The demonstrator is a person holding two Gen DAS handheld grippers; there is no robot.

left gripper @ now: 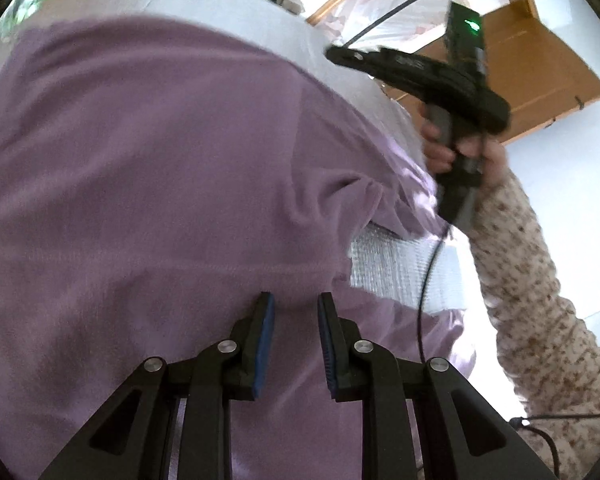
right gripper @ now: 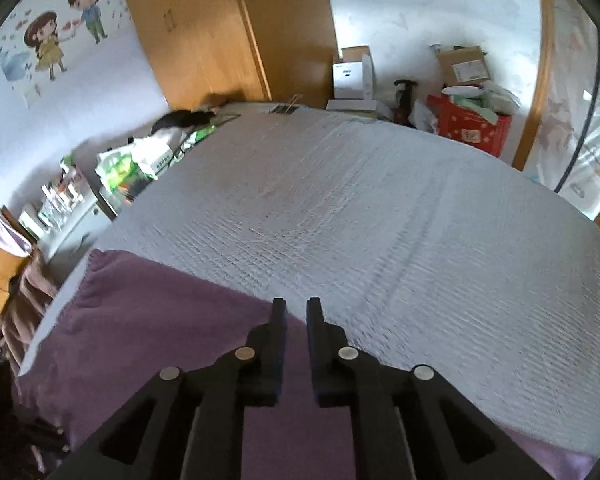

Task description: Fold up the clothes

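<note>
Folding looks barely begun: purple garment (left gripper: 160, 168) lies spread and rumpled on the bed (right gripper: 360, 216). Left gripper (left gripper: 296, 312) and right gripper (right gripper: 296, 312) fingers stand apart, holding nothing.

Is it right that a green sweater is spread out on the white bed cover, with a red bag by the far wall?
Not quite: the sweater is purple, not green, as the left wrist view shows. The rest holds: it lies spread on the white bed cover, and a red bag sits by the far wall.
</note>
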